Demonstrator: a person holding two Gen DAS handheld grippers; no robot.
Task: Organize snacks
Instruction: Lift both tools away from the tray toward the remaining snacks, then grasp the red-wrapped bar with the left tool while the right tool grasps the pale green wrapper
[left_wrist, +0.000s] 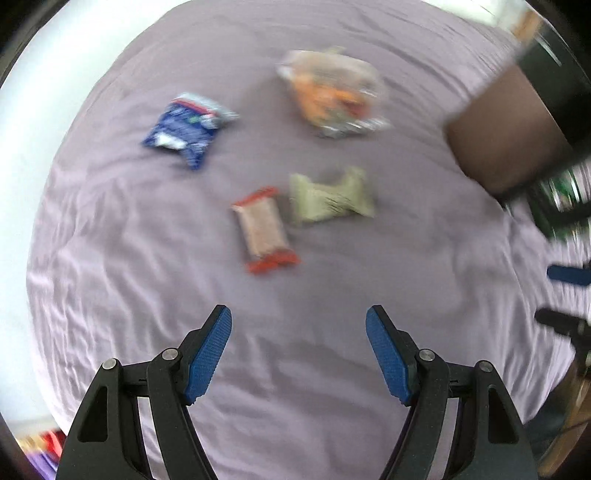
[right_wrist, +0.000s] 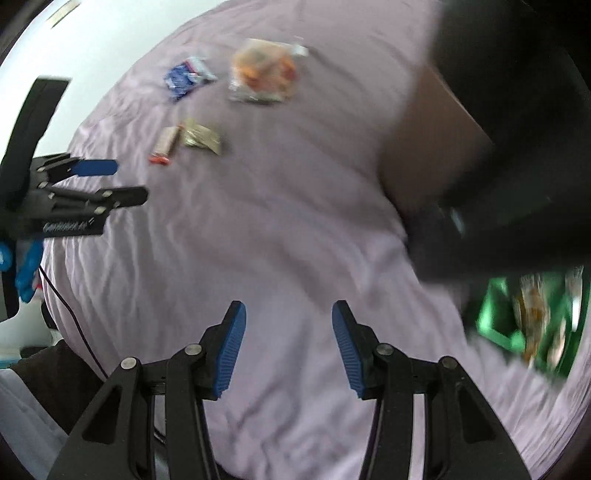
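Wrinkled lilac sheet (left_wrist: 147, 295), white wall behind. Four snack packets (left_wrist: 264, 229) lie mid-sheet; brown box (left_wrist: 506, 136) at the edge. Left gripper (left_wrist: 298, 349) and right gripper (right_wrist: 289, 345) both released, empty.

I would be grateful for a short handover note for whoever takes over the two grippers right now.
Left gripper: open, empty, above the lilac cloth.
Right gripper: open, empty.
Four snacks lie loose on the cloth: blue packet, clear bag of orange snacks, red-ended bar and olive wrapper, the last two side by side.
A brown box sits at the cloth's right; a green container lies beyond it.
Done: nothing evident. Left: all four snacks.
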